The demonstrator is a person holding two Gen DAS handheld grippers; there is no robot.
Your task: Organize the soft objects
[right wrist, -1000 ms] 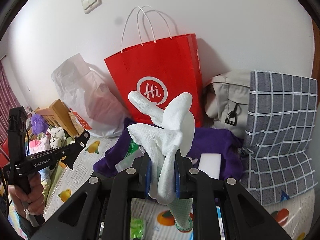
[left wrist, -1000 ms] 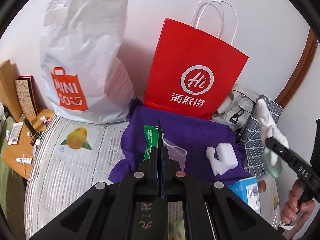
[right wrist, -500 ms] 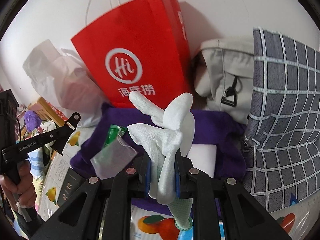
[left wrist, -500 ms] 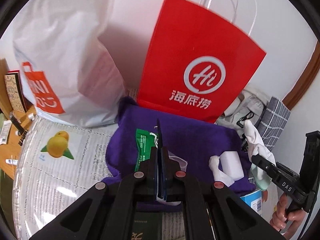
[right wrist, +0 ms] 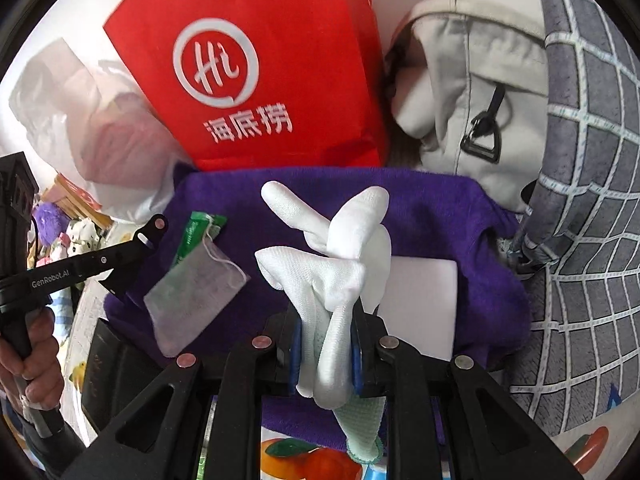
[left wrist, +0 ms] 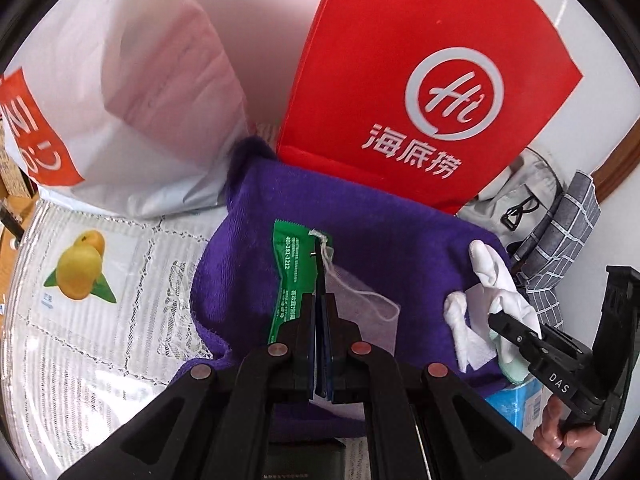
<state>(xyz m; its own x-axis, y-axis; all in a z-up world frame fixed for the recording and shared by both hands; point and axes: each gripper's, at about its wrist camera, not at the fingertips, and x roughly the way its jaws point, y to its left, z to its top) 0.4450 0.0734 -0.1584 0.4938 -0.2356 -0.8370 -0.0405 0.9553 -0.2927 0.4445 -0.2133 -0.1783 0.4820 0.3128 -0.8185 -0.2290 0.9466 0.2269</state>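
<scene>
The purple towel [right wrist: 448, 216] is the landmark. At its left edge the left gripper [left wrist: 320, 276] hovers with the fingers pressed together, holding nothing; they hide part of the green sachet [left wrist: 290, 272] and the mesh pouch [left wrist: 360, 304] lying on the towel. Over the towel's middle the right gripper [right wrist: 326, 344] holds a white glove [right wrist: 340, 264] tight between its pads. The glove stands upright, fingers pointing up and away, cuff hanging down. It hides part of the white sponge [right wrist: 420, 304] behind.
</scene>
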